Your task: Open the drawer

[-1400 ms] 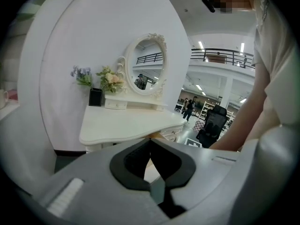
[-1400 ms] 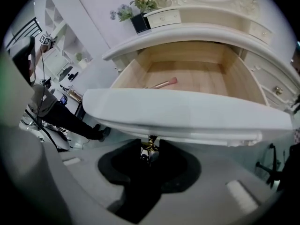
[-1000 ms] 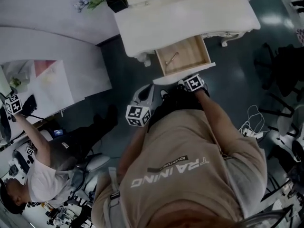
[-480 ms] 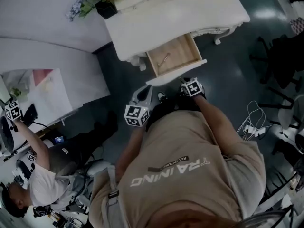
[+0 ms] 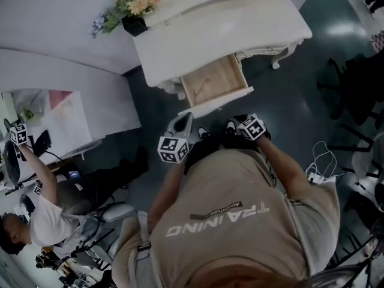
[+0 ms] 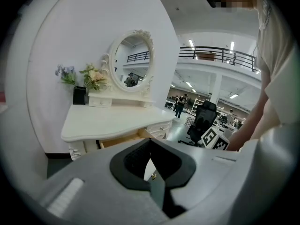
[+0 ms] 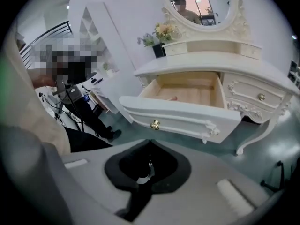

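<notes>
Right hand-held gripper [image 7: 148, 171] just closed, empty, off the drawer [image 7: 187, 118]

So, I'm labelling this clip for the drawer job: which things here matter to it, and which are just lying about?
Part of the job:
drawer, already pulled out
its gold knob
dressing table
right gripper, jaws just closed, nothing between them

Just lying about:
flowers in a black pot
oval mirror
small item inside the drawer
office chair
</notes>
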The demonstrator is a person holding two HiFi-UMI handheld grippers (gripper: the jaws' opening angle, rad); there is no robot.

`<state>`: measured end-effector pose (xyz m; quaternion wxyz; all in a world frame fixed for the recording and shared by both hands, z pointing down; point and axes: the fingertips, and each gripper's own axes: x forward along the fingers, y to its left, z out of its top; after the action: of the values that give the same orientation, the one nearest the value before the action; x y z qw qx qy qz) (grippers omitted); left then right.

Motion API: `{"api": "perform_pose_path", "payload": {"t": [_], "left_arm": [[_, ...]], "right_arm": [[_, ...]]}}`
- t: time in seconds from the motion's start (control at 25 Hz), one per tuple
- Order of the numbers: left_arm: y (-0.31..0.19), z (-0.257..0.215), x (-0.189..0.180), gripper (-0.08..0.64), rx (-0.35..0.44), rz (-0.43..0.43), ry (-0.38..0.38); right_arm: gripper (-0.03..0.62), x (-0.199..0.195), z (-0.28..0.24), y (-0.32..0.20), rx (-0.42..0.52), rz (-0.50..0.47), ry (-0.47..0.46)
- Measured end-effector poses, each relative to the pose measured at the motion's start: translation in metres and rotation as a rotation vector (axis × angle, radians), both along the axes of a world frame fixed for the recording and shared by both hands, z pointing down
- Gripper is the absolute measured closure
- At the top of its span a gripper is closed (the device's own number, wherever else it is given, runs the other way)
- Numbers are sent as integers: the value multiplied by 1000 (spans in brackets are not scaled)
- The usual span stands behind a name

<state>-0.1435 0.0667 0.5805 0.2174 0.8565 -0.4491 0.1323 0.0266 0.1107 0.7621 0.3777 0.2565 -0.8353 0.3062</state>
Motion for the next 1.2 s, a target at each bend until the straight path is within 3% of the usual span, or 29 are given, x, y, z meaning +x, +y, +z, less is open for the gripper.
{"api": "perform_pose_path", "payload": {"t": [0.28, 0.48, 0.68, 0.92, 1.04, 1.2], "left_arm": [[4, -30, -2, 552, 44, -24, 2], [-12, -82, -18, 552, 161, -13, -51], [-31, -134, -25, 552, 272, -49, 6], [-49, -173, -35, 552, 310, -100, 126], [-55, -194, -42, 552, 339, -139, 200], [-65, -224, -44, 552, 423, -125, 165]], "right_arm": [[589, -32, -96, -12, 135, -151, -90], [589, -66, -193, -43, 282, -79, -218], [589, -83, -283, -81, 534, -56, -267], [589, -83, -351, -90, 617, -2, -340], [589, -81, -382, -92, 709, -9, -330], [589, -76, -399, -110, 780, 28, -324]]}}
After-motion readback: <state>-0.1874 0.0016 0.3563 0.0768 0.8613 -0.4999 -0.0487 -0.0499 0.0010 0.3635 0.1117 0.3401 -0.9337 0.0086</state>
